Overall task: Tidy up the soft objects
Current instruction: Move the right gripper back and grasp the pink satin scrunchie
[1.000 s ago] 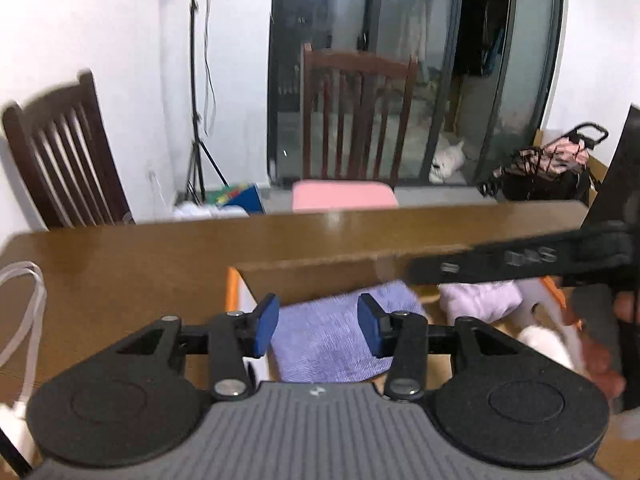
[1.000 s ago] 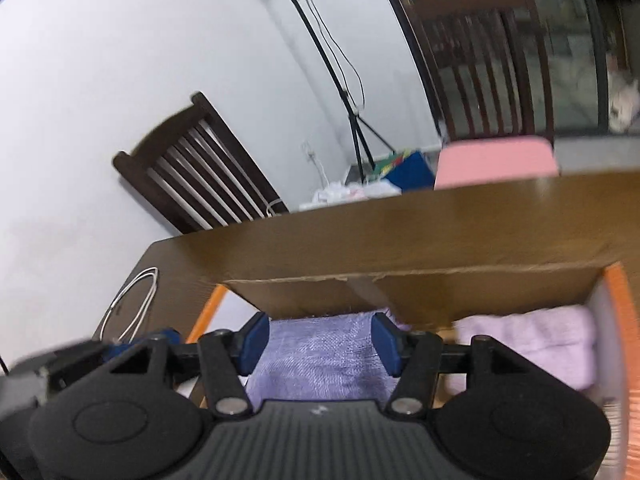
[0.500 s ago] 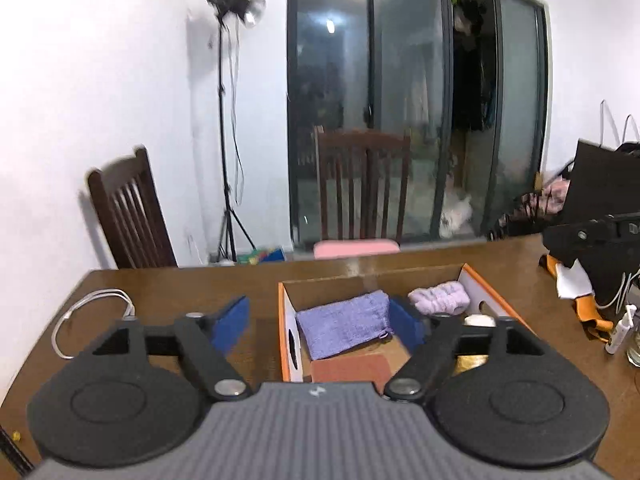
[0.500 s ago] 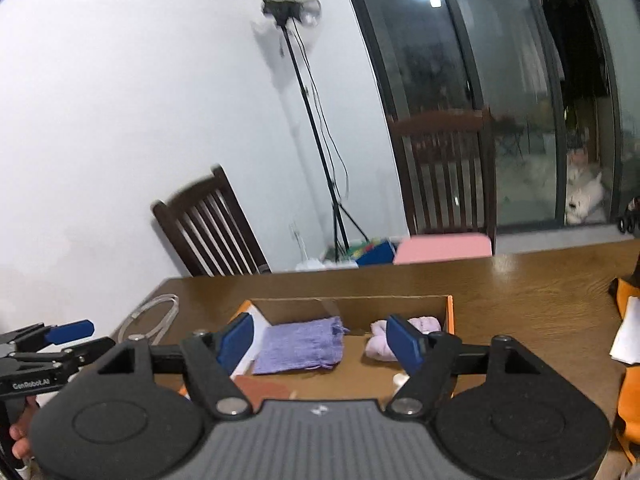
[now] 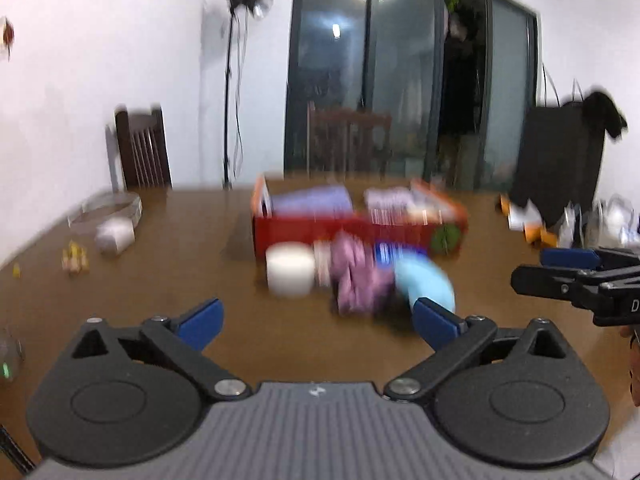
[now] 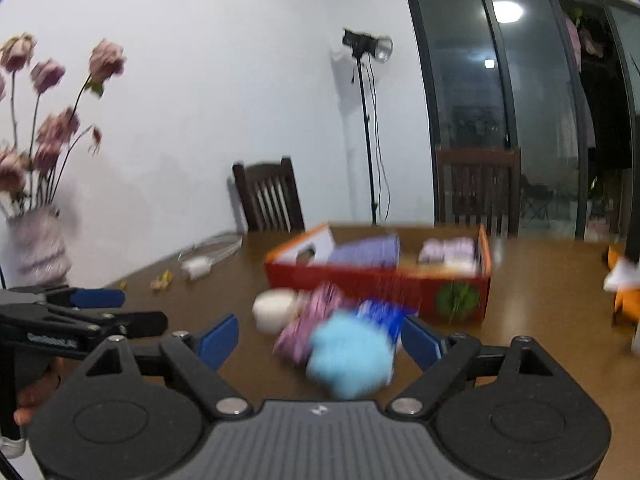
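A red and orange cardboard box (image 5: 360,232) (image 6: 380,280) stands on the wooden table and holds a purple towel (image 5: 312,200) (image 6: 368,250) and a pale lilac cloth (image 5: 390,196) (image 6: 448,250). In front of it lie a white roll (image 5: 290,274) (image 6: 276,310), a pink-purple soft thing (image 5: 356,280) (image 6: 308,328), a blue packet (image 6: 386,316) and a light blue fluffy ball (image 5: 424,284) (image 6: 350,360). My left gripper (image 5: 316,324) is open and empty, short of these. My right gripper (image 6: 320,340) is open and empty, close to the blue ball. Both views are blurred.
A white cable and charger (image 5: 108,224) (image 6: 208,256) and small yellow bits (image 5: 74,260) lie at the table's left. A vase of dried roses (image 6: 36,240) stands far left. Orange and white items (image 5: 528,224) and a dark bag (image 5: 560,160) sit at the right. Chairs stand behind the table.
Both grippers have pulled back and up from inside the box and opened wide. The loose soft things in front of the box have come into view.
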### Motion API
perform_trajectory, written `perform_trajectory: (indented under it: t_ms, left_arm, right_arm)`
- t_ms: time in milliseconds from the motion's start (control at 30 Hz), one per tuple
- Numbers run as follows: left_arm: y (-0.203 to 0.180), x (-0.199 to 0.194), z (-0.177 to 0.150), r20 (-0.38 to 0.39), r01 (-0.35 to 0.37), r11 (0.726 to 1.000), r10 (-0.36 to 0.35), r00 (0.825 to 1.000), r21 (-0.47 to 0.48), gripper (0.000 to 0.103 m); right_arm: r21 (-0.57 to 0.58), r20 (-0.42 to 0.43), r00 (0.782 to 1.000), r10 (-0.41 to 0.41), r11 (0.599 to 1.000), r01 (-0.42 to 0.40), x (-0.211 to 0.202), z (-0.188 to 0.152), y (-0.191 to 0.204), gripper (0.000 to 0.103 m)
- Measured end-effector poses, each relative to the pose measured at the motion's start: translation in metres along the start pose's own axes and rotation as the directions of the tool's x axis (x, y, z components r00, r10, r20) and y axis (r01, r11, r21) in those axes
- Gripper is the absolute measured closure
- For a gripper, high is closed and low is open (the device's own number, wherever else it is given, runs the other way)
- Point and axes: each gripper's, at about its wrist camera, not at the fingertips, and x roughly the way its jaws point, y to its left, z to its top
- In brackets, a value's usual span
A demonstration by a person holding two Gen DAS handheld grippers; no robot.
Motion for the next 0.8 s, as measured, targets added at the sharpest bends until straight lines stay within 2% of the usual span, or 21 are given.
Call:
perform_trajectory:
  t_ms: [67,100,200,267,300,333,433,467,567,633,700,767,800]
  left_arm:
    - [-0.002,0.007,-0.007,-0.041,-0.007,1.000,0.008,0.999,0.026,0.000]
    - [-0.001,0.013,-0.006,-0.037,-0.029,0.999,0.030,0.999,0.036,0.000]
    - [0.003,0.021,-0.002,-0.005,-0.080,0.996,0.080,0.997,0.036,0.000]
    - [0.012,0.026,0.000,-0.006,-0.080,0.997,0.080,0.997,0.004,0.000]
    - [0.017,0.028,0.001,-0.013,-0.082,0.997,0.082,0.997,-0.010,0.000]
    - [0.022,0.031,0.000,-0.020,-0.087,0.996,0.086,0.996,-0.021,0.000]
    - [0.036,0.036,0.000,-0.046,-0.115,0.992,0.113,0.993,-0.044,0.000]
    - [0.041,0.037,0.001,-0.051,-0.122,0.991,0.120,0.991,-0.046,0.000]
    - [0.054,0.036,0.003,-0.051,-0.141,0.988,0.138,0.989,-0.057,0.000]
    - [0.062,0.036,0.003,-0.056,-0.151,0.986,0.147,0.988,-0.072,0.000]
    - [0.067,0.039,0.002,-0.073,-0.148,0.985,0.141,0.987,-0.089,0.000]
    - [0.068,0.043,0.000,-0.088,-0.133,0.986,0.125,0.988,-0.101,0.000]
    - [0.067,0.043,0.000,-0.088,-0.120,0.987,0.111,0.990,-0.107,0.000]
  right_arm:
    - [0.013,-0.061,0.997,0.037,0.999,-0.036,0.006,-0.012,0.004,0.015]
    - [0.007,-0.076,0.996,0.047,0.999,-0.047,0.011,-0.014,0.007,0.016]
    - [-0.039,-0.063,0.996,0.069,0.997,-0.072,0.029,-0.006,0.020,0.017]
    - [-0.066,-0.043,0.993,0.106,0.992,-0.109,0.045,0.000,0.023,0.026]
    - [-0.081,-0.061,0.993,0.103,0.991,-0.107,0.059,0.004,0.025,0.031]
    - [-0.096,-0.088,0.992,0.086,0.991,-0.094,0.076,0.010,0.027,0.038]
    - [-0.129,-0.160,0.986,0.046,0.989,-0.067,0.128,0.020,0.033,0.043]
    - [-0.141,-0.184,0.983,0.029,0.988,-0.056,0.143,0.020,0.034,0.047]
    - [-0.192,-0.254,0.965,-0.069,0.981,0.020,0.180,0.011,0.041,0.053]
    - [-0.225,-0.257,0.959,-0.122,0.972,0.064,0.190,0.003,0.042,0.052]
    - [-0.228,-0.252,0.960,-0.120,0.972,0.062,0.188,-0.003,0.040,0.054]
    - [-0.267,-0.259,0.959,-0.117,0.963,0.045,0.183,-0.007,0.043,0.066]
    - [-0.288,-0.263,0.959,-0.105,0.957,0.026,0.177,-0.007,0.045,0.068]
